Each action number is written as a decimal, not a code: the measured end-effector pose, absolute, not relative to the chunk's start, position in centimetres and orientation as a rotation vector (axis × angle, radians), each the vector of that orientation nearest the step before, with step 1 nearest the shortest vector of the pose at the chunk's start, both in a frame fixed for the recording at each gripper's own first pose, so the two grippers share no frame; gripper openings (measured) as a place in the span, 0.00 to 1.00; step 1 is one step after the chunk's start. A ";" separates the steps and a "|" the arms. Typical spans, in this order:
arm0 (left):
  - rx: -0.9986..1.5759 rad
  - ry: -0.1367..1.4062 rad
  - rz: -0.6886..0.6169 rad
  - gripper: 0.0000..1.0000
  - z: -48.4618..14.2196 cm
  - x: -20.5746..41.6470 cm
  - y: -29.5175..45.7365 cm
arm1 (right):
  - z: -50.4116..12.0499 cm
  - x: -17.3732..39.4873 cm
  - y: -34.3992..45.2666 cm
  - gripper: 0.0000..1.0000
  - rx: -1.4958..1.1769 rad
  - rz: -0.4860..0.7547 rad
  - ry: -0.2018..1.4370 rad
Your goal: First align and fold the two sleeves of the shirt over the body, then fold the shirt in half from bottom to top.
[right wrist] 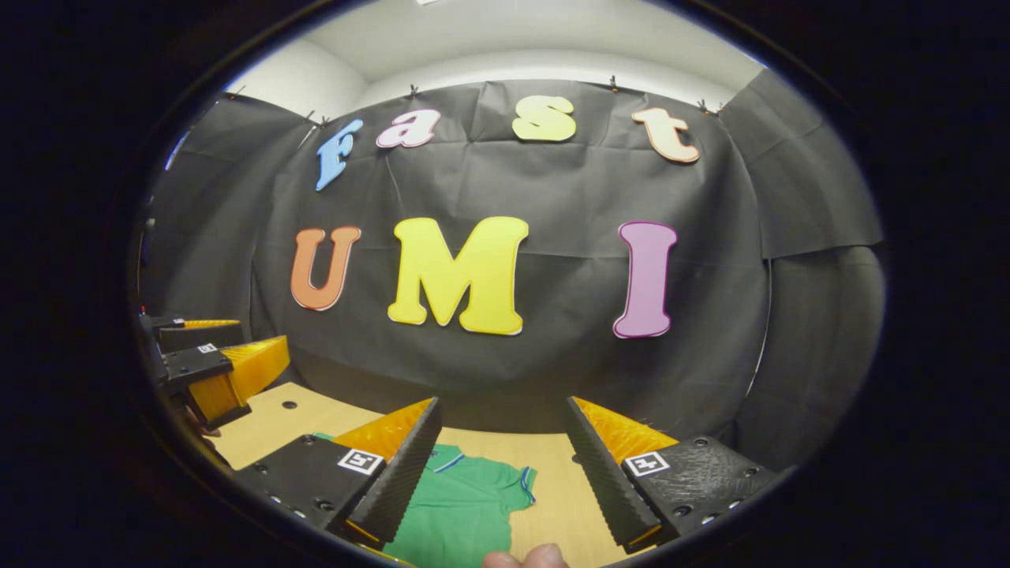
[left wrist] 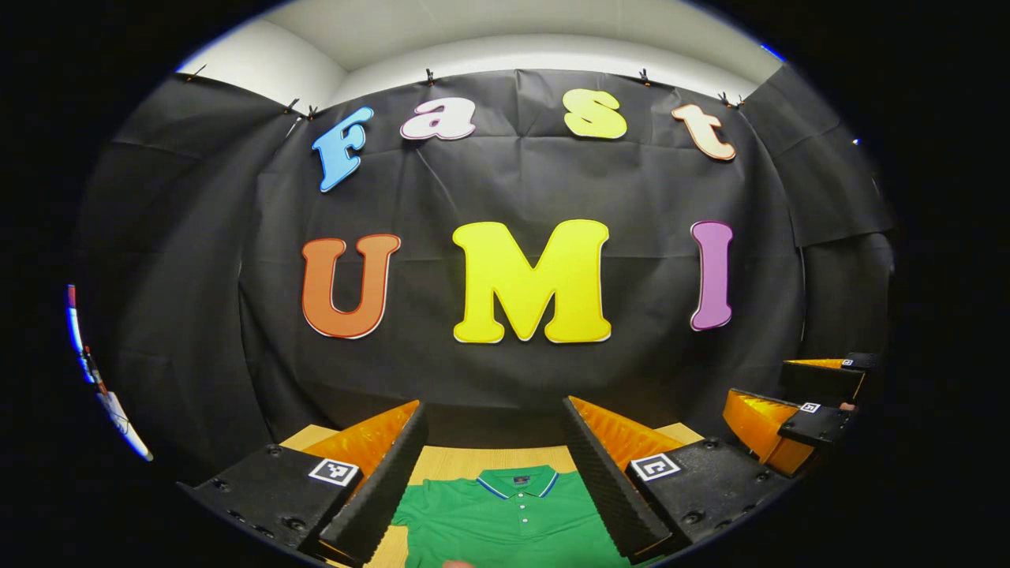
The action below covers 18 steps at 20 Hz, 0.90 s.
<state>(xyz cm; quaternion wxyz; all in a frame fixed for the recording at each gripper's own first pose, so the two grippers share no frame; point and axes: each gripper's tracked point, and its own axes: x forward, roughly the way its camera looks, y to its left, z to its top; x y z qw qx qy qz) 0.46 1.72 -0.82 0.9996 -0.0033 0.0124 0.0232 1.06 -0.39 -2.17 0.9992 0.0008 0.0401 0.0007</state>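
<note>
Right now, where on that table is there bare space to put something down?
Bare wood shows on the table to the right of the green shirt, past its sleeve, and along a strip between the collar and the black cloth wall. The far left corner is bare too. The middle is crowded by the shirt.

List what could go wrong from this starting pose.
Both grippers, left and right, hang open above the shirt, with nothing gripped yet. Risks: the pictures show mostly collar and one sleeve, so a sleeve grab may start blind. The shirt lies flat on the table, so the fingers may pinch both layers or miss the cloth.
</note>
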 end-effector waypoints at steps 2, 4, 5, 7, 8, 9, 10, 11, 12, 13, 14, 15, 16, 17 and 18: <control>-0.007 0.030 0.051 1.00 -1.1 0.6 1.8 | -2.4 1.2 -0.6 0.95 0.006 -0.002 0.087; -0.011 0.032 0.057 1.00 -1.2 0.7 1.8 | -2.8 1.6 -0.8 0.95 0.009 -0.004 0.098; -0.012 0.033 0.061 1.00 -1.2 0.7 1.9 | -3.3 1.8 -1.0 0.95 0.010 -0.004 0.107; -0.013 0.035 0.071 1.00 -1.3 0.7 2.0 | -4.6 2.4 -1.5 0.96 0.008 -0.007 0.142; -0.013 0.036 0.078 1.00 -1.3 0.7 2.2 | -5.7 2.8 -2.0 0.96 0.005 -0.014 0.169; -0.015 0.036 0.083 1.00 -1.3 0.8 2.2 | -6.6 3.2 -2.5 0.95 0.003 -0.019 0.191; -0.016 0.035 0.087 1.00 -1.2 0.7 2.2 | -7.8 3.6 -2.9 0.95 -0.001 -0.019 0.218; -0.014 0.034 0.094 1.00 -1.1 0.7 2.3 | -8.7 3.9 -3.1 0.95 -0.009 -0.018 0.239; -0.011 0.034 0.102 1.00 -1.1 0.7 2.4 | -9.9 4.5 -3.5 0.95 -0.026 -0.014 0.262; -0.009 0.034 0.113 1.00 -1.2 0.6 2.5 | -10.9 5.0 -3.7 0.95 -0.040 -0.010 0.281; -0.010 0.034 0.121 1.00 -1.2 0.6 2.6 | -11.8 5.5 -4.0 0.95 -0.046 -0.005 0.298; -0.010 0.037 0.127 1.00 -1.2 0.6 2.6 | -13.0 6.0 -4.3 0.95 -0.046 0.004 0.322; -0.009 0.040 0.131 1.00 -1.2 0.6 2.5 | -14.2 6.6 -4.5 0.95 -0.045 0.013 0.353; -0.008 0.041 0.133 1.00 -1.2 0.5 2.3 | -15.4 7.3 -4.6 0.95 -0.045 0.022 0.378; -0.007 0.040 0.135 1.00 -1.0 0.5 2.4 | -16.5 8.1 -4.8 0.95 -0.049 0.027 0.405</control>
